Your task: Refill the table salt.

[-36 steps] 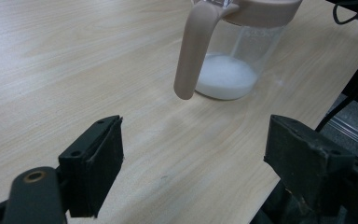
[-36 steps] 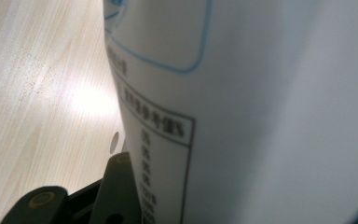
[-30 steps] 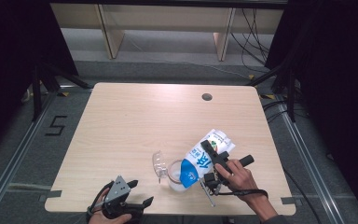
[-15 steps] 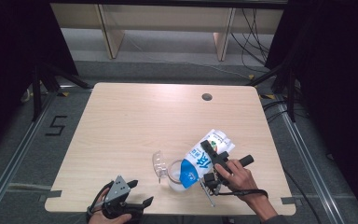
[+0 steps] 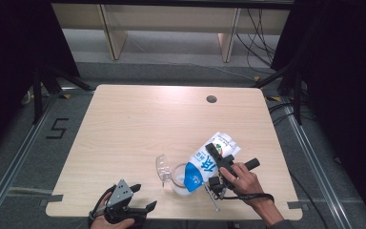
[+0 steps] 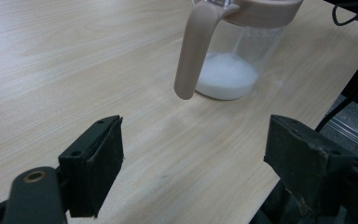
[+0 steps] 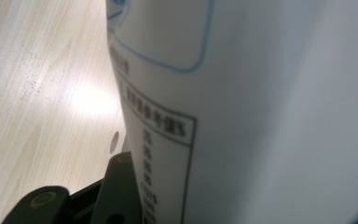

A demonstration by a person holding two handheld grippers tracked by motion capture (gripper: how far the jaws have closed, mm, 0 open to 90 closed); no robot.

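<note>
One blue-white milk carton [image 5: 208, 162] with unreadable print, gripped by right tongs [image 5: 218, 168], left tongs [image 5: 140, 210] wide

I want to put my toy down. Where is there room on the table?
The table is bare across its far half and left side, from the round hole to the near-left corner. It's crowded near-right, where the milk carton tips over the pitcher.

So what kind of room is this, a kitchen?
Probably not a kitchen: more likely a lab or recording studio. The wooden table stands between black curtains, cables trail on the floor, and tape marks lie beside it.
</note>
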